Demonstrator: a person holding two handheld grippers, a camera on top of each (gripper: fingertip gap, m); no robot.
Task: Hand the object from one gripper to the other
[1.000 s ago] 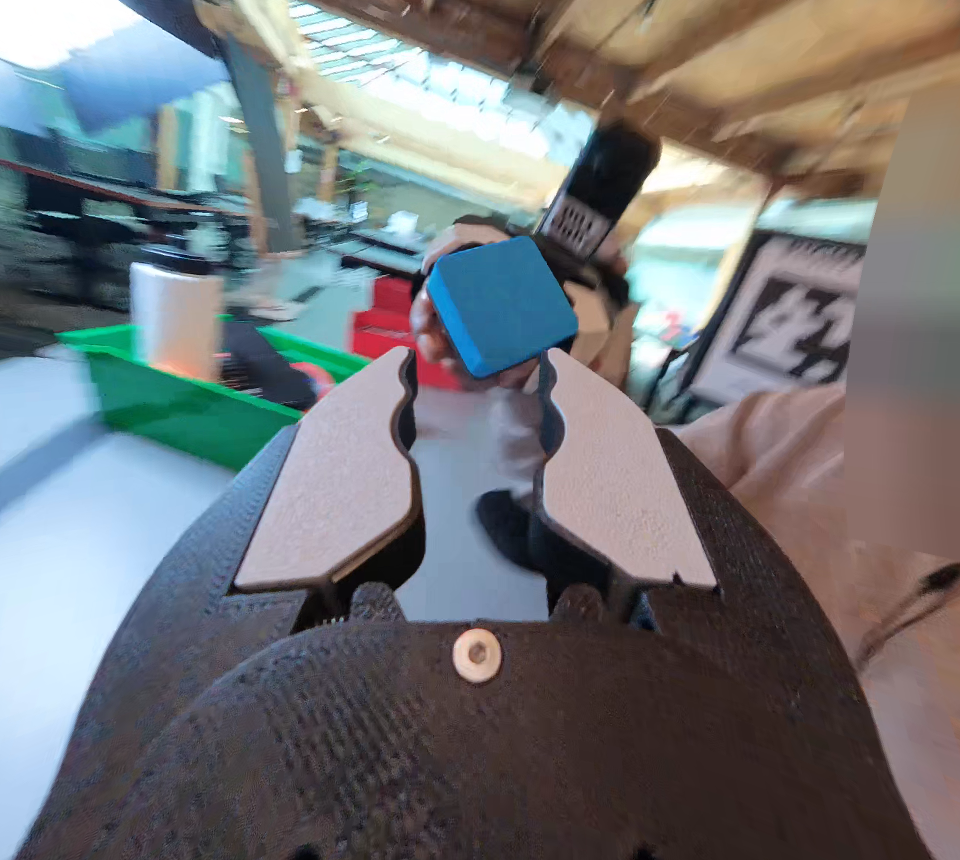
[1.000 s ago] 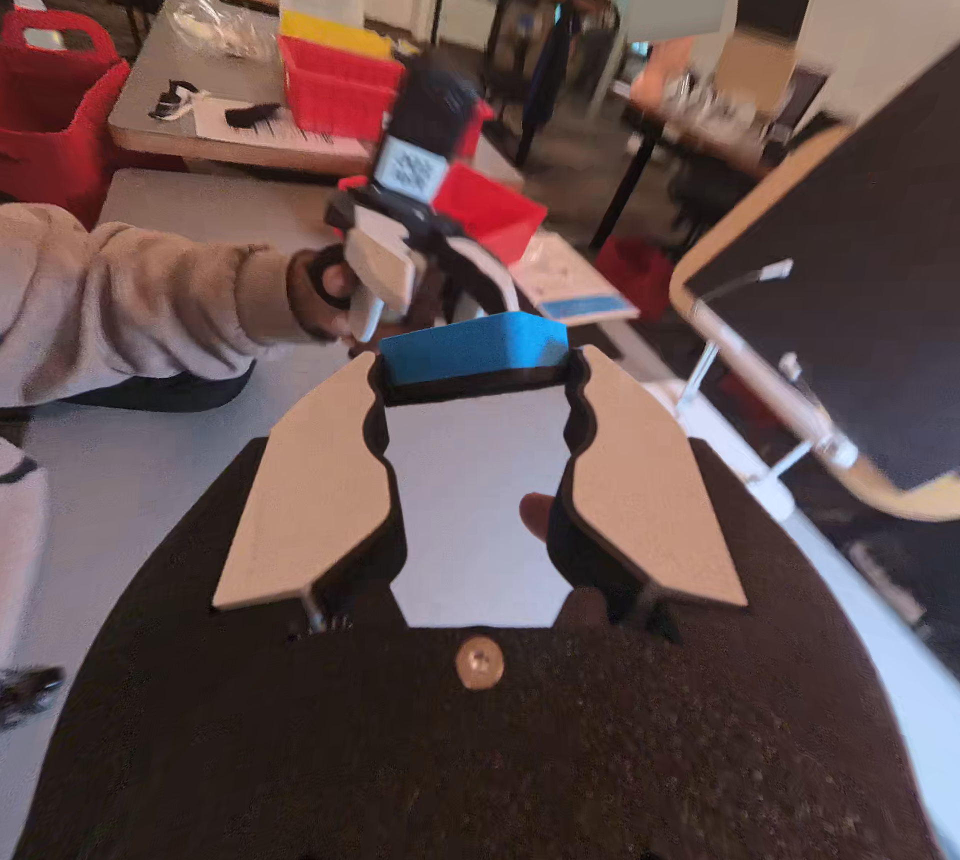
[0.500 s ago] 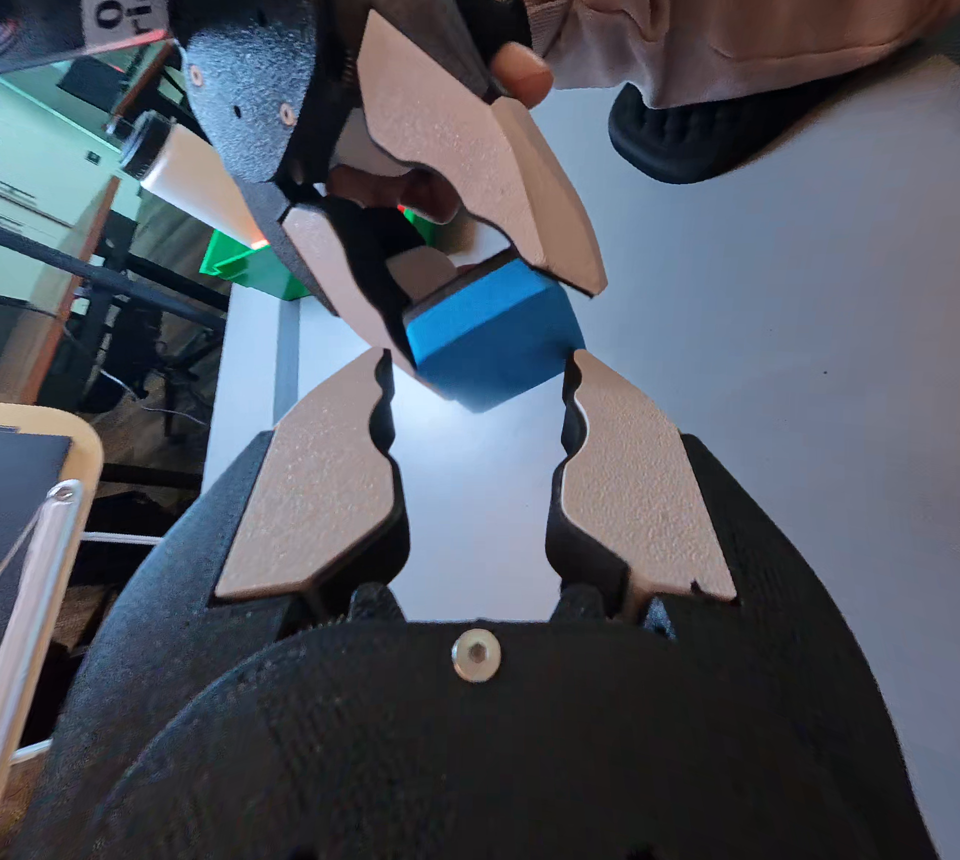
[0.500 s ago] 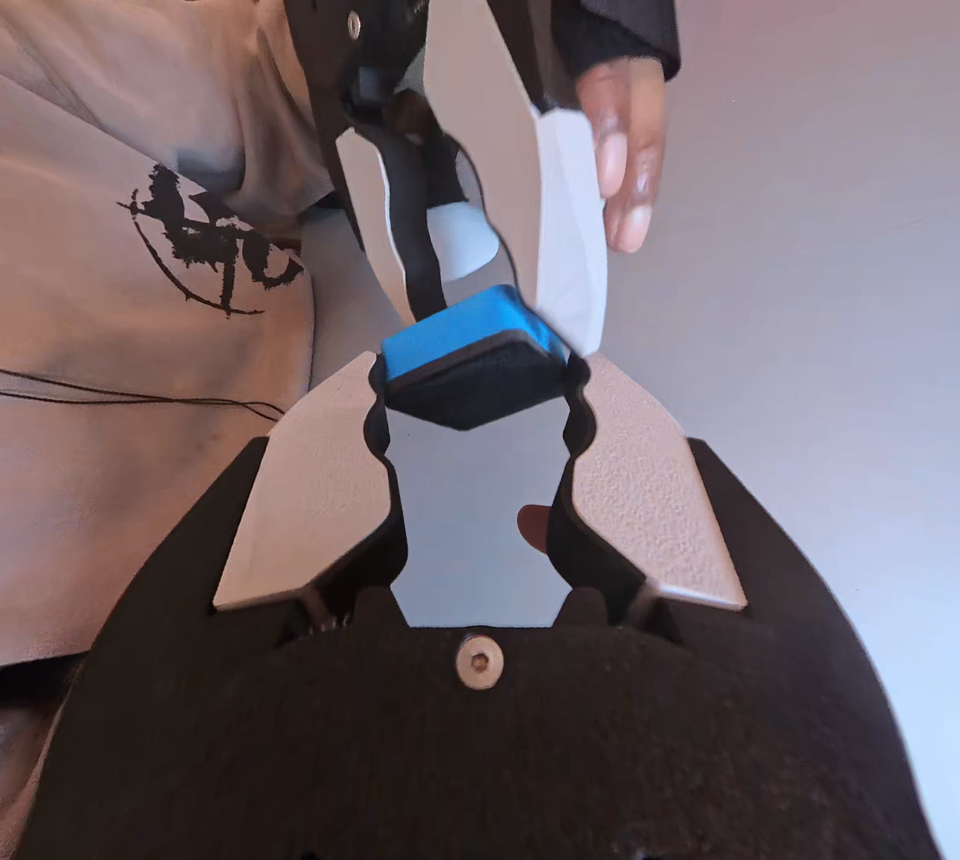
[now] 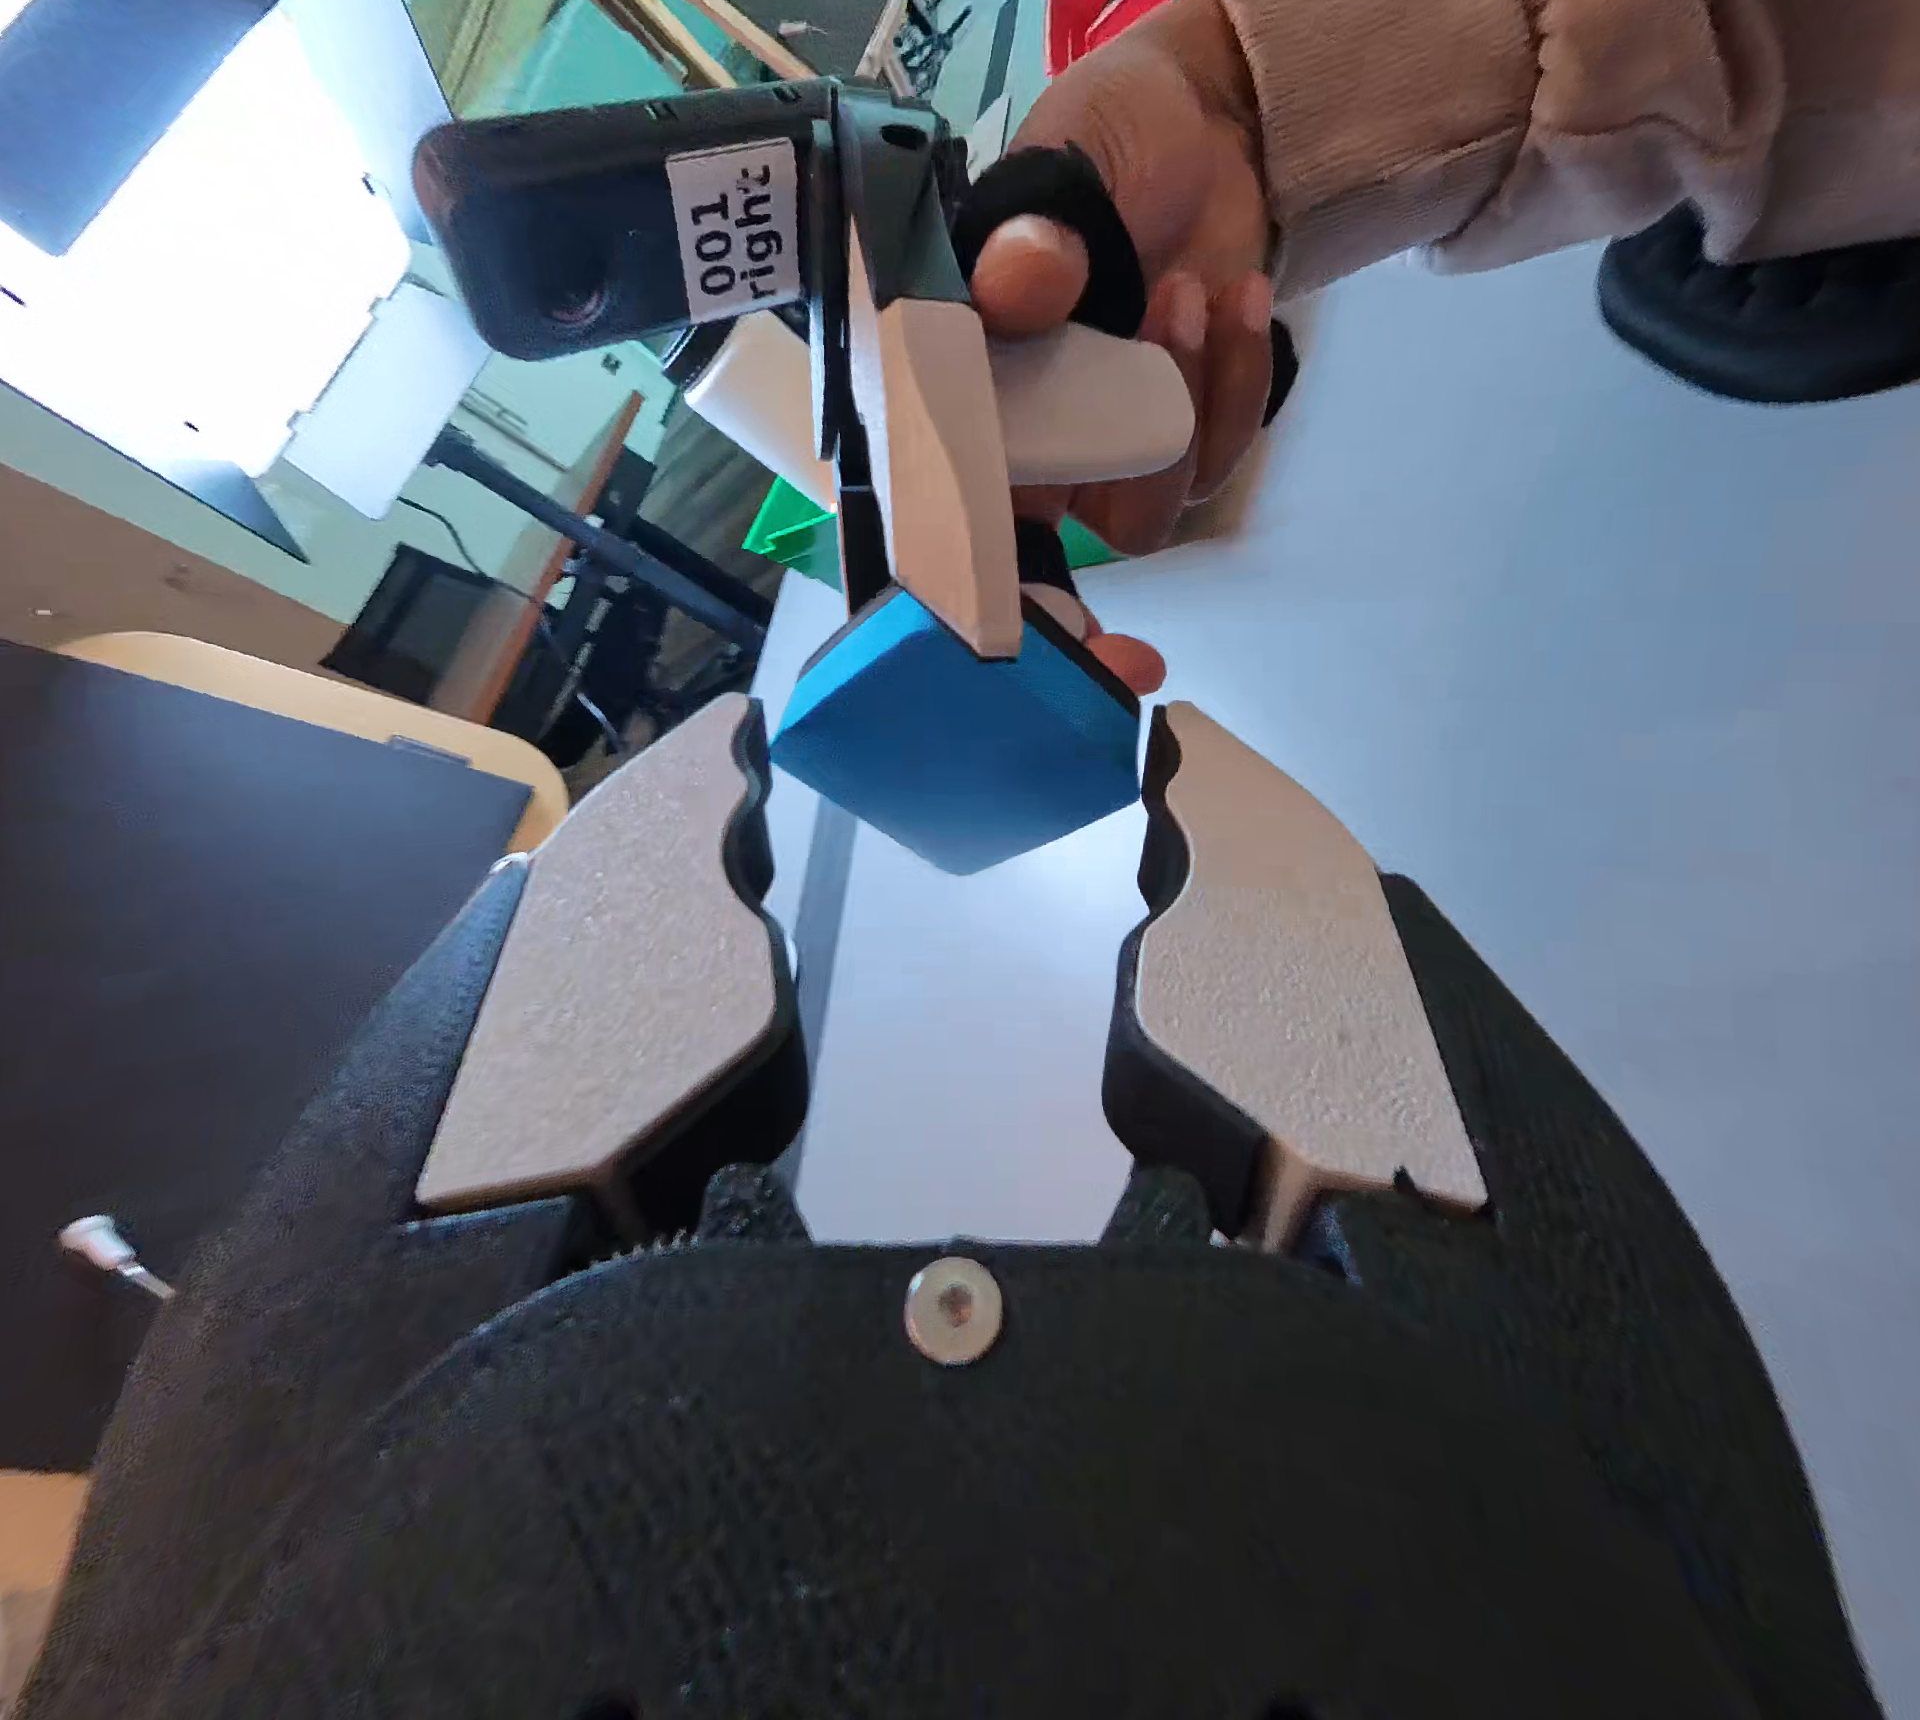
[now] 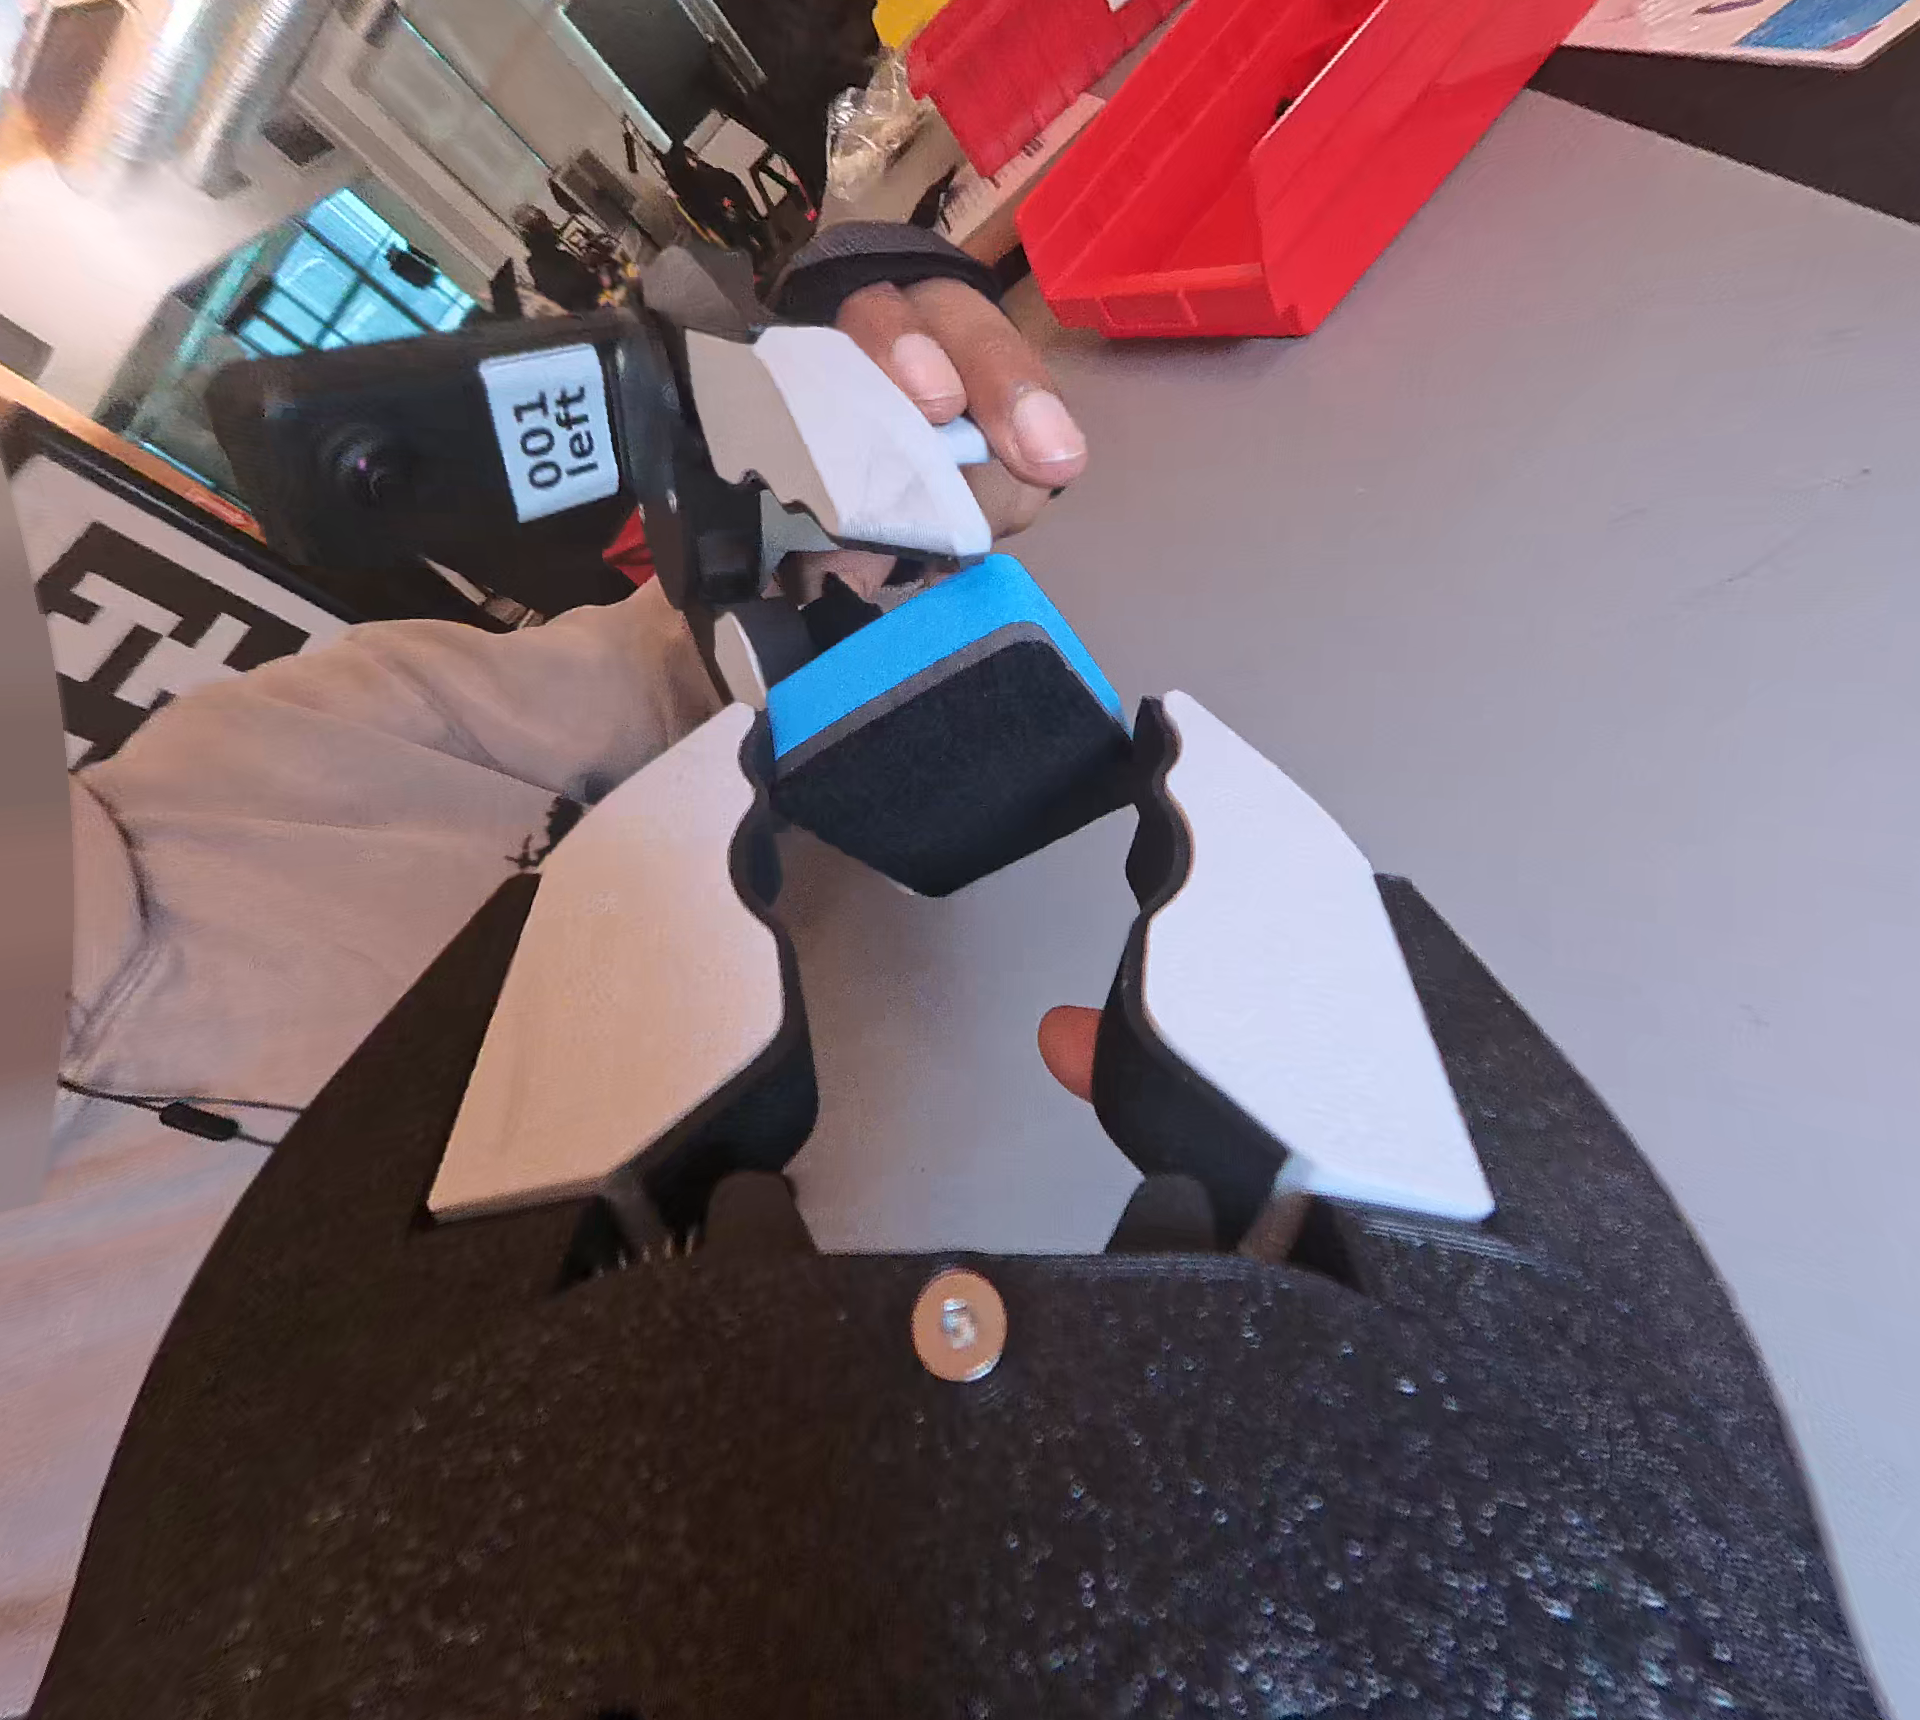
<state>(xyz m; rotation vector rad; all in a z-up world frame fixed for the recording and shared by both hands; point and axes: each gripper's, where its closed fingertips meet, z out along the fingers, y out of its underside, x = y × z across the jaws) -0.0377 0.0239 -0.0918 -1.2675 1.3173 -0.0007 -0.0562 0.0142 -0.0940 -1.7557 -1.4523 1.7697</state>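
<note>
My right hand-held gripper (image 6: 951, 720) pinches the block (image 6: 951, 771) at its fingertips, above the grey worktop (image 6: 1507, 631). Its view shows the block's black underside; the left view shows only blue (image 5: 961, 761). My left hand-held gripper (image 5: 954, 720) brackets it; whether it grips, I cannot tell. Red bins (image 6: 1351, 60) stand behind.

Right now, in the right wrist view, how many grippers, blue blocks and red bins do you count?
Grippers: 2, the right gripper and the left gripper
Blue block: 1, the blue block
Red bins: 2, the near red bin and the far red bin
Total: 5
</note>
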